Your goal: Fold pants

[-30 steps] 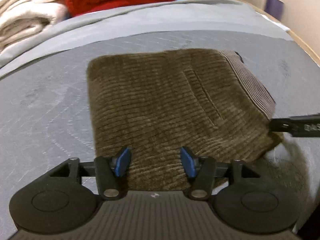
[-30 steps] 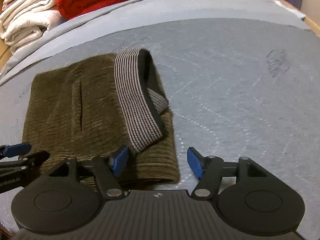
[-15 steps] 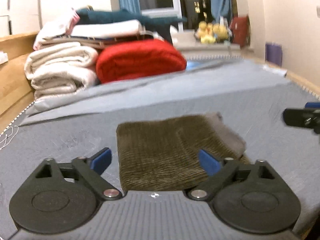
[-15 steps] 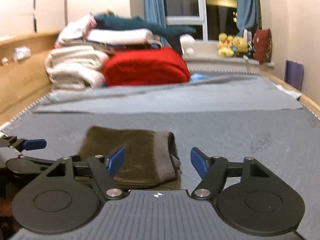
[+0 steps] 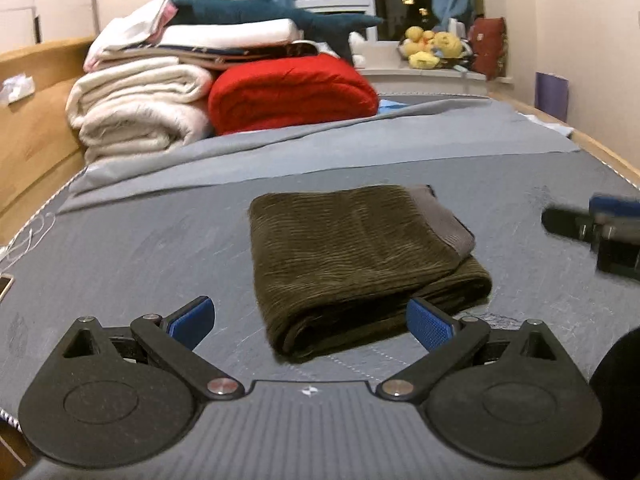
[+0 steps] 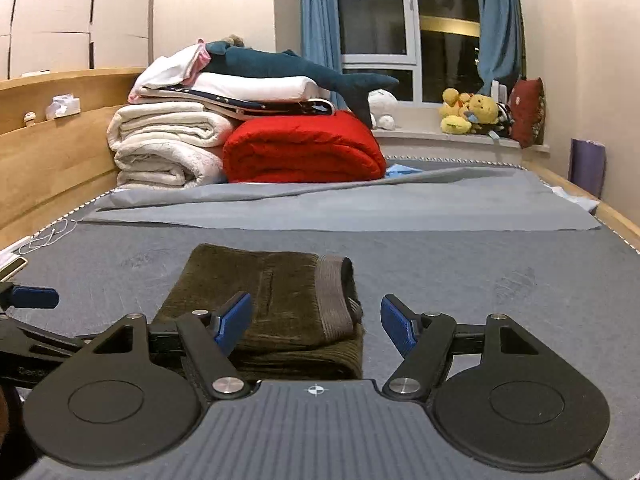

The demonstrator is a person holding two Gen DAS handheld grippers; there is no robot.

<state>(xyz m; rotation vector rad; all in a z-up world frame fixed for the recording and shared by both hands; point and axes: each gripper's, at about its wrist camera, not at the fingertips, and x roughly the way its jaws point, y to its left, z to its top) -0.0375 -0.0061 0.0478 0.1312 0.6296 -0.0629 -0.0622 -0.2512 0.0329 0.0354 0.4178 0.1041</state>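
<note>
Pants [image 5: 360, 264] folded on the bed [image 5: 132, 248], just ahead of both tongs, left [image 5: 310, 322] and right [image 6: 316, 322], spread wide, empty, about equally near.

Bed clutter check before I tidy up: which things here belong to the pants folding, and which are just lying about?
Job in hand:
- folded olive pants
- left tongs, open
- right tongs, open

Lying about:
- red blanket
- cream blankets
- shark plush
- yellow soft toys
</note>
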